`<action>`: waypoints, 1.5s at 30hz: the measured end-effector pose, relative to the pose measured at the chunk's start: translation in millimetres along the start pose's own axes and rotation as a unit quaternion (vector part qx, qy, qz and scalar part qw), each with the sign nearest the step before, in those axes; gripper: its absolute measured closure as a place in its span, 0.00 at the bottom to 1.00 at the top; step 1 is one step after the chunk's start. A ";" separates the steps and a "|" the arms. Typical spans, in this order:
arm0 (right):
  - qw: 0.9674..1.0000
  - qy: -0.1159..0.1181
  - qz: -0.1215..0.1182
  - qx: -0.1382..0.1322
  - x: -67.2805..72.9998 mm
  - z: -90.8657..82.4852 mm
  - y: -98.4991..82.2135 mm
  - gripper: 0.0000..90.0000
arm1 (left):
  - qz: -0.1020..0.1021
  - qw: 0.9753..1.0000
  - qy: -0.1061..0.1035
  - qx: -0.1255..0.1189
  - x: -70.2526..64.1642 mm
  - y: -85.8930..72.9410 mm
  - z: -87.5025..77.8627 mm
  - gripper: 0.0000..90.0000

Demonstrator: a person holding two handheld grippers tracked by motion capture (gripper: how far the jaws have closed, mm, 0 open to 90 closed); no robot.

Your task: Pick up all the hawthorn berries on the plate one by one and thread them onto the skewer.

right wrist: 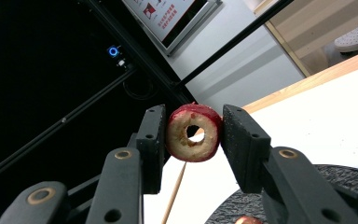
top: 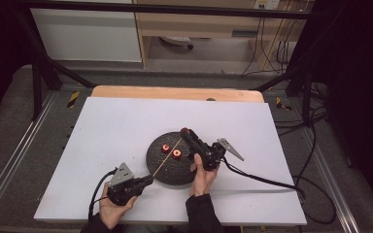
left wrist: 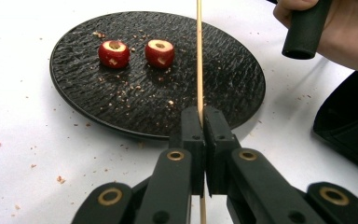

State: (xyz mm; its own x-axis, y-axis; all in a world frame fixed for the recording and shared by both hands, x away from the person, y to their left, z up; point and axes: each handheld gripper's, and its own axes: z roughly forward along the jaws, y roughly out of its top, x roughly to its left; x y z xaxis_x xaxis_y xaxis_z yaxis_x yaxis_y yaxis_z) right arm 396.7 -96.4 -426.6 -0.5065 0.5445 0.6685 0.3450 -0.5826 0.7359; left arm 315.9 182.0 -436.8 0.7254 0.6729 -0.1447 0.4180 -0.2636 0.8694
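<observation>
White table surface [top: 107, 126] with a wooden edge [top: 175, 92] at its far side. Grey floor [top: 9, 131] around. Black frame bars [top: 165, 8] overhead. Wooden cabinet [top: 199, 24] and cables [top: 272, 48] behind.

The high view looks forward and down from above the person's side, taking in the whole white table [top: 126, 121]. The left gripper view sits low behind its jaws, close to the dark plate [left wrist: 214, 60] ahead. The right gripper view tilts upward past its jaws. All three views share the plate and the wooden skewer [left wrist: 199, 56].
</observation>
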 end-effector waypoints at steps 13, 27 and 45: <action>1.000 0.006 0.005 0.001 -0.5 -0.5 -5.2 0.68 | -0.013 1.000 0.005 -0.012 -5.2 3.2 3.5 0.98; 1.000 0.015 0.014 0.006 0.7 -3.7 -10.5 0.68 | -0.018 0.999 0.024 -0.028 -16.2 22.4 18.7 0.98; 0.999 0.027 0.012 0.035 5.5 -11.7 -14.4 0.68 | -0.007 0.999 0.022 -0.033 -14.6 56.8 38.5 0.98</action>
State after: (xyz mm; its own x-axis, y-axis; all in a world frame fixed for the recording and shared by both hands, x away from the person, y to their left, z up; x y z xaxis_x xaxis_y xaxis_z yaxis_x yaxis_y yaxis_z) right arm 379.7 -92.0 -434.8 -0.5387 0.4963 0.6808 0.4109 -0.5507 0.7266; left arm 350.1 130.6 -403.5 0.6948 0.7060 -0.1371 0.3897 -0.2093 0.8969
